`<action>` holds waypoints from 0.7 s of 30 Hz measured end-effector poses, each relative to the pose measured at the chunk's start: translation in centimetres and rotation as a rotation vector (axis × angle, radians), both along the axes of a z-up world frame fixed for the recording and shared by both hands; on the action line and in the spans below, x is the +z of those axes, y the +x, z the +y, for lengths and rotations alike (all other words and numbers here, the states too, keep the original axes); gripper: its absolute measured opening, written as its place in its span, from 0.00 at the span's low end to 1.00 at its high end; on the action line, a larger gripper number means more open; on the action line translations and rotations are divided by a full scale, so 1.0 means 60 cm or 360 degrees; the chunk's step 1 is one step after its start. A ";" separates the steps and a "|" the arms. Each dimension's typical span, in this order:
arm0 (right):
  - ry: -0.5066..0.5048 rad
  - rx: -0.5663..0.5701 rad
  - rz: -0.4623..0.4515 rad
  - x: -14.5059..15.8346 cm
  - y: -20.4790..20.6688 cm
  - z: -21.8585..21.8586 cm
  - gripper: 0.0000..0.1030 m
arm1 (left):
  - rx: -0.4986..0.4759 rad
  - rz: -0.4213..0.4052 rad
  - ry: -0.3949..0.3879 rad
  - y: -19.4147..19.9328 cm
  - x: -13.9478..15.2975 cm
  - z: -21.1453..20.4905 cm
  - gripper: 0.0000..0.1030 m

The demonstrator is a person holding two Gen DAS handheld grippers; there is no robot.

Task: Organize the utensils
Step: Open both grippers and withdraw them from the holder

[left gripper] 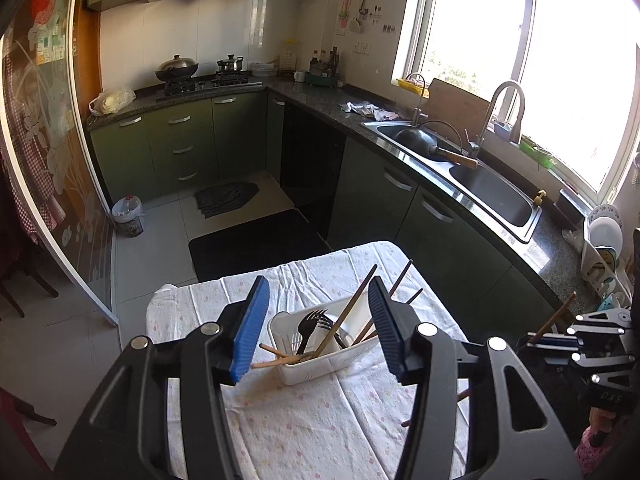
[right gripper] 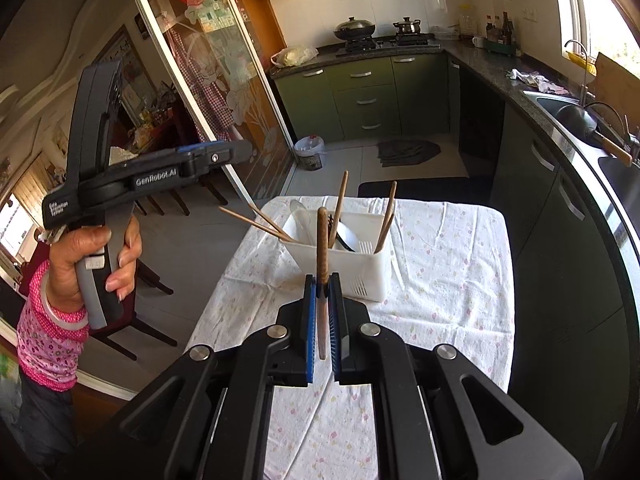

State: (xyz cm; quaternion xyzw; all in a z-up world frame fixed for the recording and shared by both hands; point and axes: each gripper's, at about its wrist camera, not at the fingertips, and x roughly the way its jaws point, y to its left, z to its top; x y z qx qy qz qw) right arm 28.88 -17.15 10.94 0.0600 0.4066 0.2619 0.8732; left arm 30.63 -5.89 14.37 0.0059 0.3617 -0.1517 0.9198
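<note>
A white utensil basket (left gripper: pixel 320 366) (right gripper: pixel 344 268) stands on a table under a flowered white cloth (left gripper: pixel 304 420). It holds a black fork (left gripper: pixel 310 328), several wooden chopsticks (left gripper: pixel 348 312) and white spoons. My left gripper (left gripper: pixel 318 284) hovers open just above and in front of the basket, with nothing between its blue pads. From the right wrist view it (right gripper: pixel 236 154) hangs at the upper left, in a hand. My right gripper (right gripper: pixel 322 280) is shut on a brown wooden chopstick (right gripper: pixel 322 240), held upright just before the basket. A brown stick end (left gripper: pixel 462 395) shows on the cloth near the right edge.
Green cabinets and a dark counter with a steel sink (left gripper: pixel 492 196) run along the right. A dish rack (left gripper: pixel 604 264) stands at the far right. A black mat (left gripper: pixel 252 240) and a bin (left gripper: pixel 128 216) lie on the floor beyond the table. Chairs (right gripper: pixel 152 312) stand to the left.
</note>
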 end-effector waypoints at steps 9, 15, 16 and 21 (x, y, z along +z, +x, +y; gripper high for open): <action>0.0084 -0.0209 -0.0231 0.070 0.054 -0.001 0.07 | -0.0036 0.0056 -0.0001 -0.021 -0.014 0.002 0.49; 0.0013 -0.0287 -0.0233 0.046 0.117 0.021 0.07 | -0.0075 0.0057 0.0011 -0.033 -0.020 -0.006 0.49; -0.0004 -0.0289 -0.0213 0.035 0.127 0.028 0.07 | -0.0082 0.0061 0.0013 -0.034 -0.022 -0.006 0.49; -0.0097 -0.0280 -0.0129 -0.026 0.165 0.053 0.07 | -0.0099 0.0098 0.0009 -0.039 -0.035 -0.002 0.49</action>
